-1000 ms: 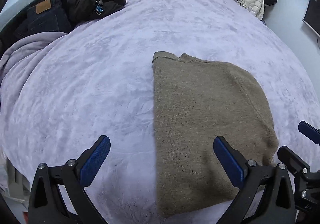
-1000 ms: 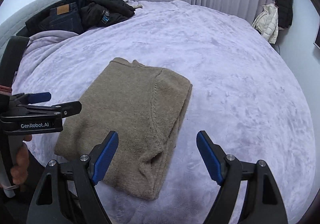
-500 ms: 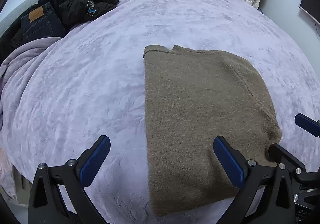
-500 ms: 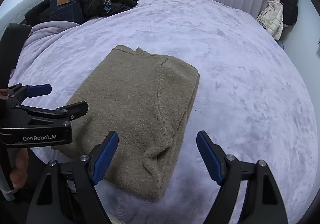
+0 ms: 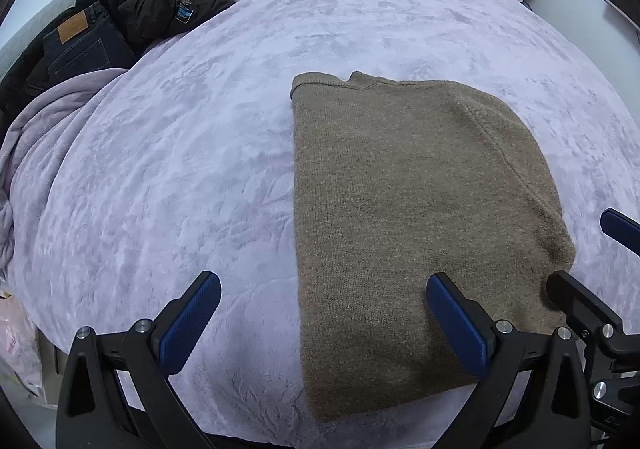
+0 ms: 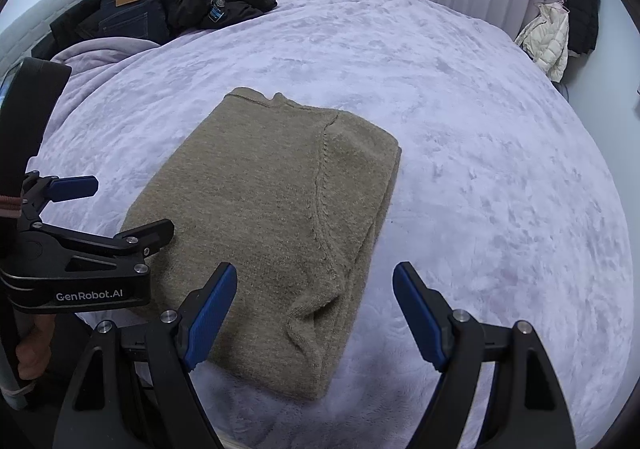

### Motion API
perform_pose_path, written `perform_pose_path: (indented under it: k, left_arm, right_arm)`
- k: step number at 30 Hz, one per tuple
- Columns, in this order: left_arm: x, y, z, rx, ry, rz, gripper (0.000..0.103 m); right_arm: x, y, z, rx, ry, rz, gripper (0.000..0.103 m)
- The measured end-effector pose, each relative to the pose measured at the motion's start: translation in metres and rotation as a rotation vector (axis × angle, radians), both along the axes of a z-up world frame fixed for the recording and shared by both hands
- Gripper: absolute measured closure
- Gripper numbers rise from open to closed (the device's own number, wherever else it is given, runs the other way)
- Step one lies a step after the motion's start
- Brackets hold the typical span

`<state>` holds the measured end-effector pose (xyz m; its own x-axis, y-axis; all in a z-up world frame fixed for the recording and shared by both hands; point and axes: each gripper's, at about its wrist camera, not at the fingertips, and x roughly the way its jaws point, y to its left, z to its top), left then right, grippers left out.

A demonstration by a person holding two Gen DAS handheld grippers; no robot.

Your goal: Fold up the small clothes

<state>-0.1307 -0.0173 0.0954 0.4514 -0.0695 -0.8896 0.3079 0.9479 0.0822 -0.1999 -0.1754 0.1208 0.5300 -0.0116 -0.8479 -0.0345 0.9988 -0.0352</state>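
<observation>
We hold both hand-held grippers wide open and empty above the near edge of the lilac plush bed [image 5: 200, 169]. The folded tan knit sweater [image 5: 400, 209] lies flat there, long axis running away from us, collar at the far end. Its near hem sits just ahead of the right hand-held gripper [image 6: 312, 313], the nearer one; the left hand-held gripper [image 5: 320, 321] straddles its left edge.

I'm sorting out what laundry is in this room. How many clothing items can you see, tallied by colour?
Brown: 1, the folded sweater on the bed.
Dark blue: 1, the jeans at the bed's far corner.
Black: 2, the jacket beside the jeans and the hanging coat.
White: 1, the hanging puffer jacket.
Total: 5
</observation>
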Motion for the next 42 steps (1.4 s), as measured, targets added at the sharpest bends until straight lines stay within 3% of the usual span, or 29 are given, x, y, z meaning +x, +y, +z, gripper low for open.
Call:
perform_pose_path:
  k: [42]
  left_arm:
    - [-0.015,-0.016,0.006,-0.019,0.005,-0.056,0.0]
  right_arm:
    - [-0.009,-0.012,0.009,0.0,-0.026,0.001,0.02]
